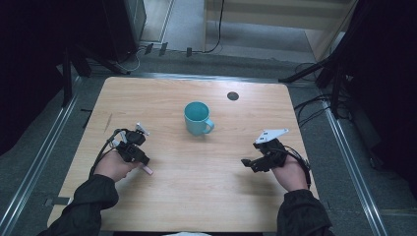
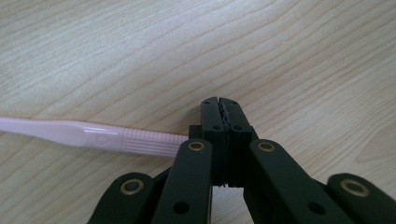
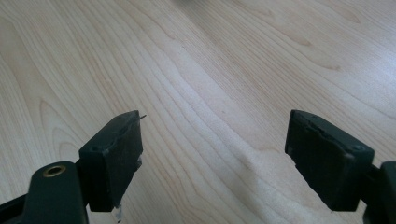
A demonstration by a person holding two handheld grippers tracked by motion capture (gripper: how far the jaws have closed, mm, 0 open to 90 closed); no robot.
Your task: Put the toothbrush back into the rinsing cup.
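Two hand-held grippers are over the counter [image 1: 196, 172], and the work sits with the left hand-held gripper [image 2: 219, 105]: its jaws are pressed together on the ribbed end of a pale pink toothbrush [image 2: 93, 135], which lies low against the wood near the front left of the counter (in the high view a short pink stub [image 1: 146, 170] pokes out just below that gripper). The right hand-held gripper [image 3: 212, 149] stands wide, with nothing between its jaws, hovering over bare wood well apart from the brush.

To do this step well, I judge the grip should stay firm on the ribbed section, where the grooves resist slipping, and the lift should be straight up before any swing, so the far end does not drag on the wood. If the teal mug [image 1: 197, 118], standing upright at mid-counter with its handle to the right, is the goal, the brush will have to be tipped toward upright over the mouth before lowering.

In the left gripper view, the brush's long axis runs across the jaws, almost at right angles to them, and nearly flat to the counter. The free length points away to that view's left, thinning toward the picture's edge; the bristle end cannot be made out.
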